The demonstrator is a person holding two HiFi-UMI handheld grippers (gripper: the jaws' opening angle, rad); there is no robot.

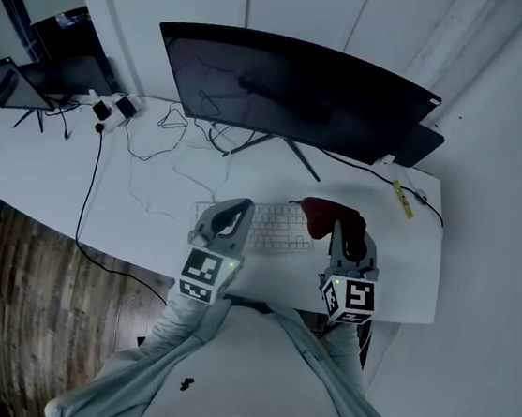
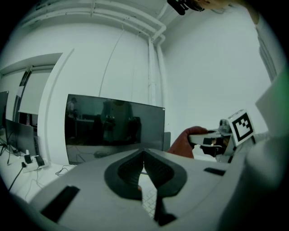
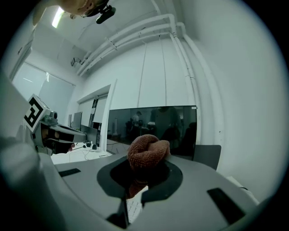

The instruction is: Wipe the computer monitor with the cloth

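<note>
A wide curved black monitor [image 1: 294, 89] stands on its stand at the back of the white desk [image 1: 149, 194]; it also fills the middle of the left gripper view [image 2: 115, 126] and right gripper view [image 3: 153, 128]. My right gripper [image 1: 341, 230] is shut on a bunched reddish-brown cloth [image 1: 331, 218], which bulges above its jaws [image 3: 148, 154]. My left gripper [image 1: 231, 218] hovers over the keyboard's left end, jaws closed together with nothing between them [image 2: 143, 168]. Both grippers are well short of the screen.
A white keyboard [image 1: 280, 227] lies between the grippers. Loose cables [image 1: 168, 158] trail across the desk toward a power strip [image 1: 113, 109] at back left. A second, smaller screen [image 1: 65, 75] stands at far left. The desk's right end [image 1: 428, 271] is close to the wall.
</note>
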